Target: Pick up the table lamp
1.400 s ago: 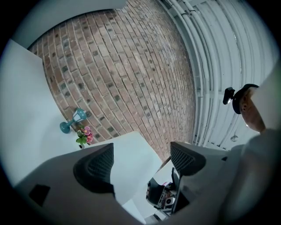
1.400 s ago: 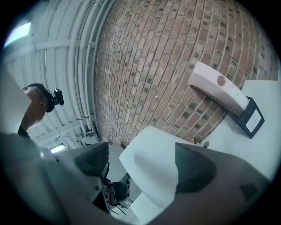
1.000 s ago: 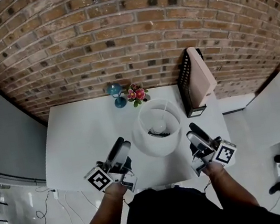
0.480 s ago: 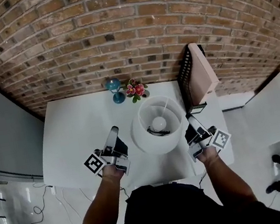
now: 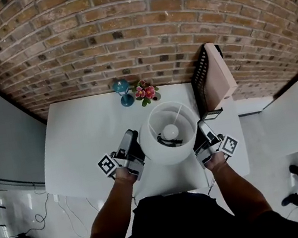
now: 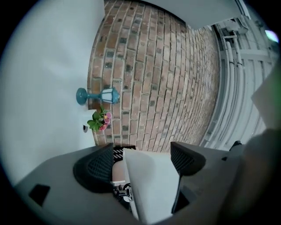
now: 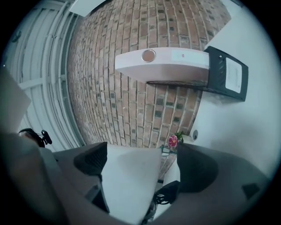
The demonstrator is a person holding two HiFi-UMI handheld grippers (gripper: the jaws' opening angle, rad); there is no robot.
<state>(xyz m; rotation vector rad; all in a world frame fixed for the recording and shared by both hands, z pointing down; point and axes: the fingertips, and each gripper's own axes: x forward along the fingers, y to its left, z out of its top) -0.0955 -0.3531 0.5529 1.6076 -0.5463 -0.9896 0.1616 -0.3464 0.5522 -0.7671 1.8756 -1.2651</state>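
Two hand-held grippers flank the white drum-shaded table lamp, which stands at the near middle of the white table. From the head view its bulb shows down through the open top, but the stem and base are hidden under the shade. The left gripper and right gripper have their tips tucked against the shade's sides, partly covered by its rim.

In the left gripper view the jaws stand apart with the shade's wall between them: one pad lies close along it, touching or not is unclear, while the other leaves a gap showing dark, indistinct fittings. The right gripper view shows the same straddle, jaws wide though just eased slightly closer.

Behind, a teal lantern ornament and pink flowers stand near the brick wall. A black mesh holder with a beige box overhangs the table's right edge.
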